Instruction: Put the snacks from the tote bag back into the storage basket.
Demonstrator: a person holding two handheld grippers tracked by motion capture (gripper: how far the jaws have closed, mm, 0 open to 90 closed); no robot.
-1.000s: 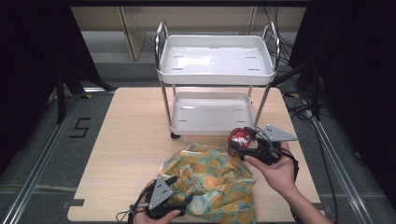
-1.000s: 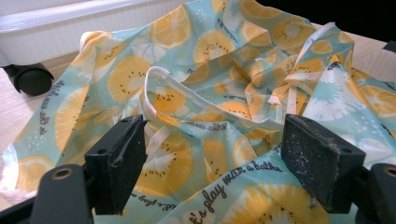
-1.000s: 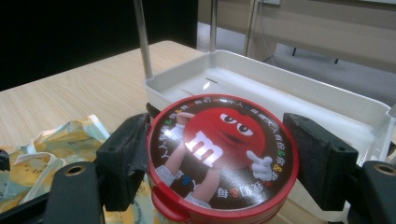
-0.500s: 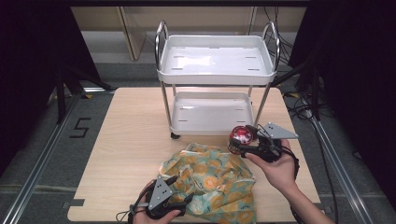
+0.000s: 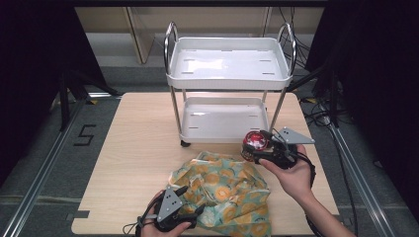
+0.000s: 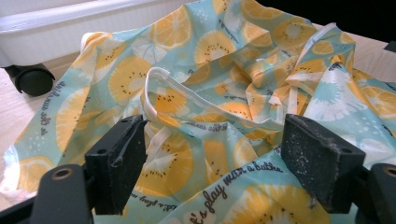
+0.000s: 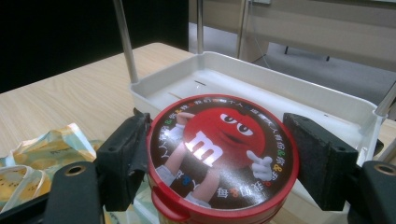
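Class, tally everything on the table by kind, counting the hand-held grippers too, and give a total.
Grippers: 2 (left gripper, right gripper)
Red-lidded tubs: 1 (tub)
Fruit-print cloth bags: 1 (bag)
White two-shelf carts: 1 (cart)
Total: 5

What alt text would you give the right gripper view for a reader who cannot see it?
A round tub with a red lid bearing a red candy cartoon character sits upright between the right gripper's two black fingers, which touch its sides. Behind it is the white lower tray of a small cart on a wooden table, with a fruit-print bag at lower left.
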